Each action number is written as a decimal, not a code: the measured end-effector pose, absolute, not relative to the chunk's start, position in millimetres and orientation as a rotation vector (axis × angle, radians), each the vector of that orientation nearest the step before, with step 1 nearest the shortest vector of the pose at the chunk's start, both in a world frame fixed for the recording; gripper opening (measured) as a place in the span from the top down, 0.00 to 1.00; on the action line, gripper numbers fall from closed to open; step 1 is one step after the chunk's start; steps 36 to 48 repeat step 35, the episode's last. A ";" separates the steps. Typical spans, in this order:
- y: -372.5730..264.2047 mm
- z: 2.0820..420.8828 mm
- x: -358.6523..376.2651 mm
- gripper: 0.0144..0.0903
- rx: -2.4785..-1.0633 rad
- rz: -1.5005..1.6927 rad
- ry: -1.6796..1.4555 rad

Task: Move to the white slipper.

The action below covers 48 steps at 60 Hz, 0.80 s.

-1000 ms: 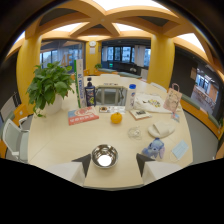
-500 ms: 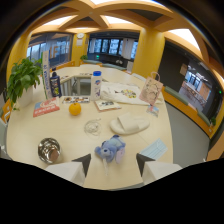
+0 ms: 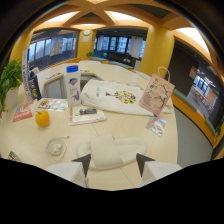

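Gripper [image 3: 113,164]: your fingers stand wide apart and hold nothing; their two dark tips flank the near edge of the slipper without touching it

Slipper [image 3: 111,150]: white, lying flat on the table [image 3: 165,150] just ahead of your fingers, its length across your line of approach, strap uppermost. It is centred between the tips, so the move to it looks all but done

Glass dish [image 3: 55,147]: small, clear, just beside the slipper's one end; what it holds, if anything, cannot be told

Orange [image 3: 42,118]: loose on the table beyond the dish, well apart from the slipper

Booklet [image 3: 87,114]: flat, beyond the slipper

Bottle [image 3: 73,84]: white with a blue cap, upright behind the booklet; cap on, contents hidden

White bag [image 3: 114,96]: laid flat and limp beyond the booklet, printed side up; appears empty

Paper bag [image 3: 157,95]: standing tilted at the white bag's far side, handles up; inside not visible

Plant [image 3: 8,80]: at the table's far end past the orange
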State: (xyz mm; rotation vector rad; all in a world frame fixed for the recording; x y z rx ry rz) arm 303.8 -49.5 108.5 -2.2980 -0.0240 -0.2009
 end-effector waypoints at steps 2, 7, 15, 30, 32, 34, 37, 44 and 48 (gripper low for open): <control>-44.5 104.8 305.6 0.06 -2.305 -0.191 -0.031; -36.1 96.6 309.2 0.06 -2.319 -0.163 -0.036; -30.5 89.7 315.0 0.06 -2.332 -0.142 -0.048; -27.7 85.2 315.5 0.06 -2.341 -0.118 -0.071; -27.9 84.8 314.8 0.06 -2.344 -0.114 -0.074; -28.1 84.2 314.1 0.06 -2.344 -0.112 -0.076; -27.8 84.2 314.0 0.06 -2.343 -0.111 -0.077; -27.8 84.2 314.0 0.06 -2.343 -0.111 -0.077; -27.8 84.2 314.0 0.06 -2.343 -0.111 -0.077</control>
